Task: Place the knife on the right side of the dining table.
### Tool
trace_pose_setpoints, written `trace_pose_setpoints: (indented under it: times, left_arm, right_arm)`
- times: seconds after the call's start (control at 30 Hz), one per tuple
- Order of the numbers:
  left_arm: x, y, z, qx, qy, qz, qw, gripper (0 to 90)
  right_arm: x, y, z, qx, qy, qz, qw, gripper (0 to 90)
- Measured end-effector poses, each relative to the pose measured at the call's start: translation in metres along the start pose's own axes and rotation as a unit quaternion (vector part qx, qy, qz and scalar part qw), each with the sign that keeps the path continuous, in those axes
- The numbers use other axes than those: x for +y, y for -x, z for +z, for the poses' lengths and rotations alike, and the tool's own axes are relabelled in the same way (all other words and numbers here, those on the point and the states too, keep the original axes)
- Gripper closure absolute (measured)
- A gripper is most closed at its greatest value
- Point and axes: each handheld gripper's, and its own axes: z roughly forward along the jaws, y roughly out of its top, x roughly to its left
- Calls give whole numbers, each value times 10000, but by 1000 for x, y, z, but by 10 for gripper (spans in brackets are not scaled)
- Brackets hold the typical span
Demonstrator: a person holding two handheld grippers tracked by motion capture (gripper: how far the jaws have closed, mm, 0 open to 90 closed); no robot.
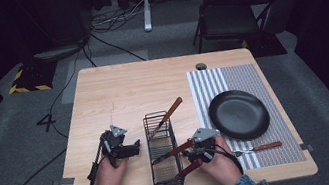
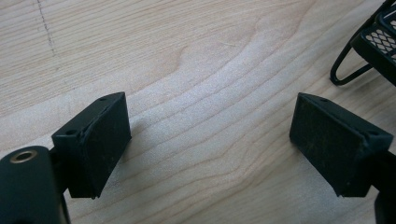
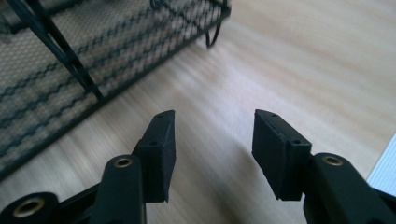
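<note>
Left gripper point(image 1: 121, 143) sits on the wooden counter point(image 1: 116, 90) just left of the black wire basket point(image 1: 167, 173), jaws spread wide over bare wood, nothing between them. Right gripper point(image 1: 201, 148) hangs at the basket's right side, jaws parted too and holding nothing. Three wooden-handled utensils point(image 1: 168, 114) lean out of the basket toward the right. A black plate point(image 1: 238, 114) rests on the striped placemat point(image 1: 241, 75) at the right, with a wood-handled fork point(image 1: 258, 148) on the mat near it.
</note>
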Motion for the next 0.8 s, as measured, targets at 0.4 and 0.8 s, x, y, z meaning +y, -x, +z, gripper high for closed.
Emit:
trace_pose_setpoints:
  times: [0.4, 0.8]
  left_arm:
    - [0, 0, 0, 1, 18, -6, 10000, 127]
    - [0, 0, 1, 1, 24, -31, 10000, 130]
  right_arm:
    - [41, 23, -45, -58, 364, 293, 9989, 522]
    - [79, 42, -76, 211, 418, 710, 9964, 623]
